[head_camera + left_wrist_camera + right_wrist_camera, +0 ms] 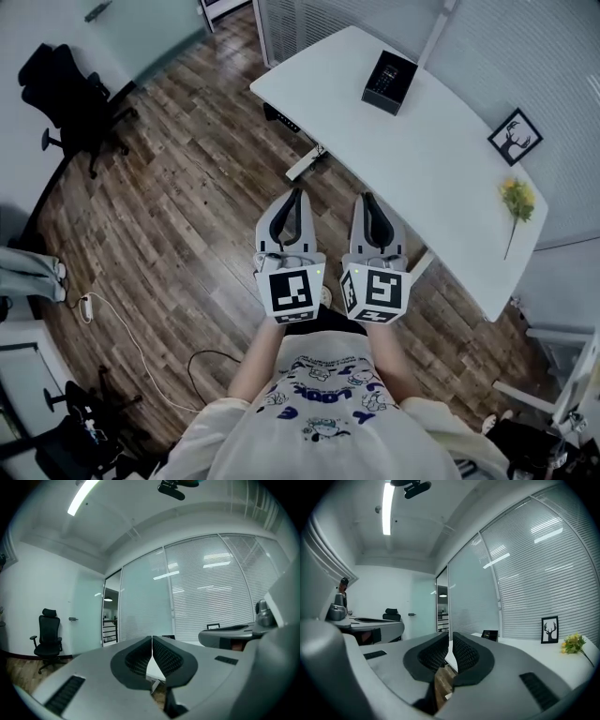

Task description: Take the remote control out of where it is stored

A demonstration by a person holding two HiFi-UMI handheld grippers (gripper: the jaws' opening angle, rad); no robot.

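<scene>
No remote control shows in any view. A black box [389, 82] lies on the far end of the white table [441, 159]; in the right gripper view the box [490, 635] is small and straight beyond the jaws. My left gripper [298, 193] and right gripper [367, 198] are held side by side over the wooden floor, short of the table's near edge. Both are shut with nothing between the jaws, as the left gripper view [152, 638] and the right gripper view [450, 634] show. Both point level toward the glass wall.
A framed deer picture [515, 137] and a yellow flower sprig [517, 199] lie on the table's right part. A black office chair [70, 94] stands at the far left. A white cable with a power strip [86, 306] runs over the floor on the left.
</scene>
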